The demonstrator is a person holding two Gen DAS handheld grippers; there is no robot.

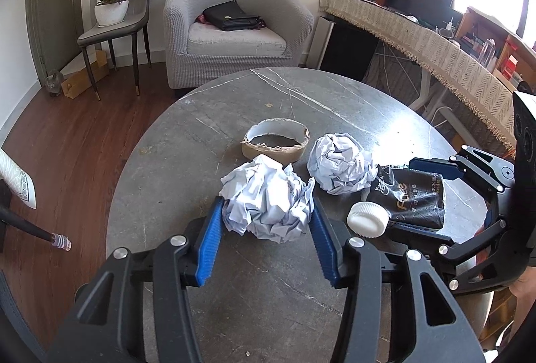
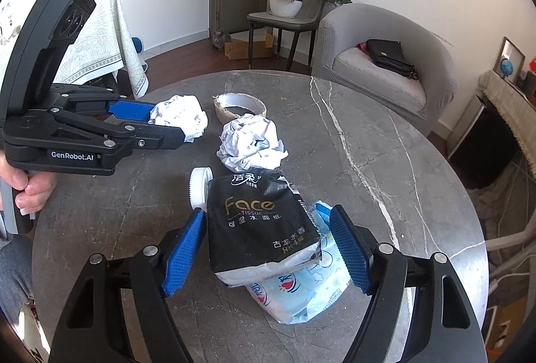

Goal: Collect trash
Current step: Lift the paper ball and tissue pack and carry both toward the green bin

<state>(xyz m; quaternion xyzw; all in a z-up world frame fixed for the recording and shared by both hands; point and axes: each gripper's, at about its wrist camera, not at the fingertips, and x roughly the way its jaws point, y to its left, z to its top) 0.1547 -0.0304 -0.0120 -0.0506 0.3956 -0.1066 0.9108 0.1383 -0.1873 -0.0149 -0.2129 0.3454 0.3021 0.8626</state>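
While both tools tilt down over the round grey veined stone table [image 1: 207, 115], the left gripper [image 1: 266, 212] has its blue pads pressed on a crumpled white paper ball [image 1: 268, 199] near the table's middle. The right gripper [image 2: 268, 229] stands wide, its pads straddling a black tissue pack [image 2: 261, 222] without clearly touching; the pack lies on a pale blue printed wrapper [image 2: 301, 296] at the near edge. A second paper ball [image 1: 338, 162], white bottle cap [image 1: 367, 218] and cardboard tape ring [image 1: 276, 143] crowd between, with bare tabletop far and left.
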